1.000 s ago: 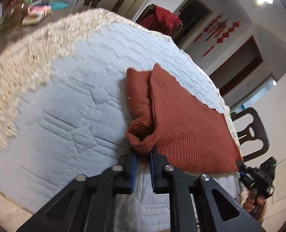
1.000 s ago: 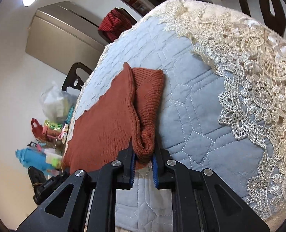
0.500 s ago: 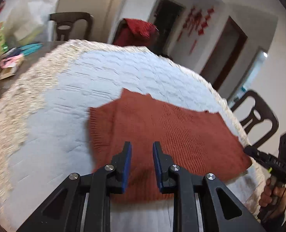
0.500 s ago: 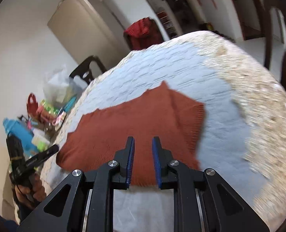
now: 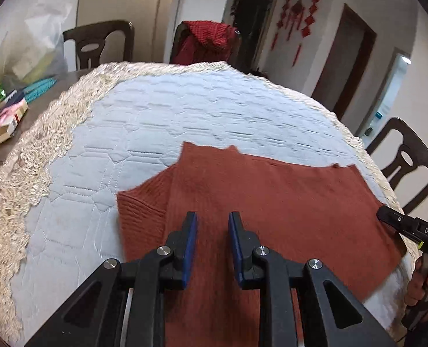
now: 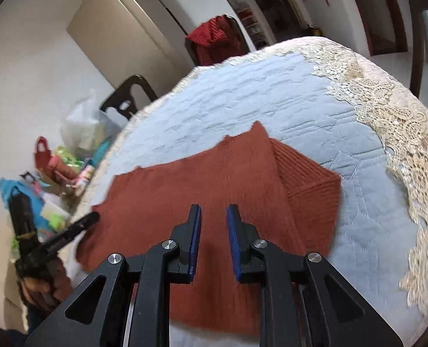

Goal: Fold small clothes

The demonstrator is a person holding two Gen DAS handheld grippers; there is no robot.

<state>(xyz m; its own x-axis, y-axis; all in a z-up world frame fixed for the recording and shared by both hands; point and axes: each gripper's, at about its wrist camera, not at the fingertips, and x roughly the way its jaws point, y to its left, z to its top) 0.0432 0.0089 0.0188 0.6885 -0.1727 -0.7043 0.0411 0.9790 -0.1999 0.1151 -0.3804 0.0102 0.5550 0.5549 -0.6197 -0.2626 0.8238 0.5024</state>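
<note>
A rust-brown knit garment (image 5: 271, 202) lies flat on the pale blue quilted cloth (image 5: 156, 121) of a round table. It also shows in the right wrist view (image 6: 214, 185), with a ribbed band (image 6: 309, 193) at its right end. My left gripper (image 5: 212, 217) is open and empty, raised above the garment's near left part. My right gripper (image 6: 213, 211) is open and empty, raised above the garment's near right part. Each gripper shows at the edge of the other's view: the right one (image 5: 402, 225), the left one (image 6: 72, 228).
A cream lace border (image 6: 402, 121) rings the quilted cloth. Dark wooden chairs (image 5: 407, 159) stand around the table; one at the far side carries a red cloth (image 5: 208, 40). Bags, boxes and small clutter (image 5: 8, 107) crowd the table's far left side.
Both grippers let go of the garment's folded edge and opened. They rose and drew back. The garment, bunched a second ago, now lies spread flat.
</note>
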